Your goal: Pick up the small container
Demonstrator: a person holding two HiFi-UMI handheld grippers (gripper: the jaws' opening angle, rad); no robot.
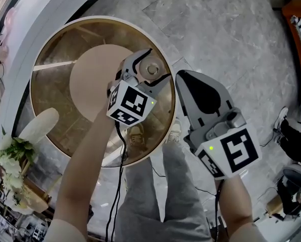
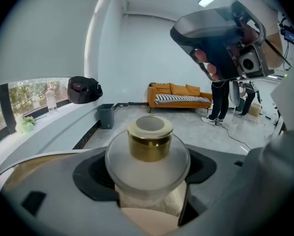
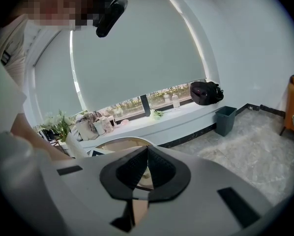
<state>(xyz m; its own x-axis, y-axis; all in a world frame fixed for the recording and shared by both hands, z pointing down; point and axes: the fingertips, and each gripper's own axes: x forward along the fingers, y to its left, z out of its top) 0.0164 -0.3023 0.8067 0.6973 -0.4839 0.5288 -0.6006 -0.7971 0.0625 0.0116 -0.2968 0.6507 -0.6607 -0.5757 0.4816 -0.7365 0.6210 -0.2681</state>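
Note:
The small container [image 1: 152, 69] is a frosted jar with a gold lid [image 2: 149, 140]. It stands upright over the gold rim zone of the round table [image 1: 55, 89], beside the beige centre disc [image 1: 92, 79]. My left gripper [image 1: 146, 63] reaches over the table, and its wide jaws stand on either side of the jar. In the left gripper view the jar fills the gap of the left gripper [image 2: 148, 173], and I see no pad squeezing it. My right gripper [image 1: 182, 78] hangs shut and empty just off the table's right edge, and the right gripper [image 3: 147, 154] points toward the window sill.
A white vase [image 1: 37, 125] with flowers [image 1: 9, 153] stands at the table's left edge. An orange sofa [image 2: 179, 95], a grey bin [image 2: 106, 116] and standing people [image 2: 218, 102] are across the marble floor. Cables [image 1: 118, 185] trail by my legs.

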